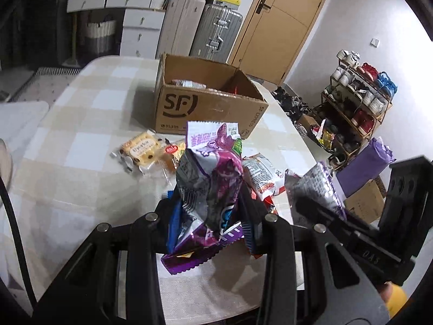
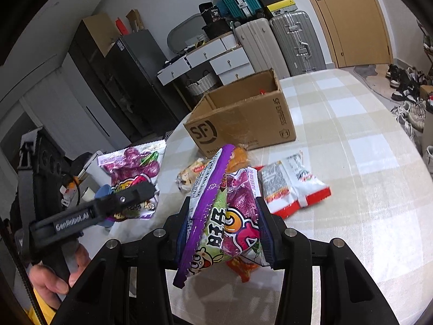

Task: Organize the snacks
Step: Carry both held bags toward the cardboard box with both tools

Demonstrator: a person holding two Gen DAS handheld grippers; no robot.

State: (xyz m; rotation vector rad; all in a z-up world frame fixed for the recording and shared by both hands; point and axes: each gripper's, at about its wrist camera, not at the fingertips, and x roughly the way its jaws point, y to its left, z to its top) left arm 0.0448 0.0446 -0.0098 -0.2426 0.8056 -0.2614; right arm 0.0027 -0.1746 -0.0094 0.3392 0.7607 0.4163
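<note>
Left gripper point(image 1: 209, 211) and right gripper point(image 2: 224, 233) each pinch a purple snack bag point(image 1: 211, 178) above the tabletop's point(image 2: 365, 140) near edge; light, crinkly, probably slippery foil, best gripped at the crimped seam.

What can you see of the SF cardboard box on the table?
The SF cardboard box is brown corrugated card printed in dark ink with an "SF" logo on one side and "SF EXPRESS" on the adjoining one. It stands upright on the checked tablecloth, top open, flaps up. A few packets show inside, one pale, something red in a corner. It sits beyond the loose snacks; in the right wrist view an orange packet lies right at its base, contact unclear. Neither tool touches it.
</note>
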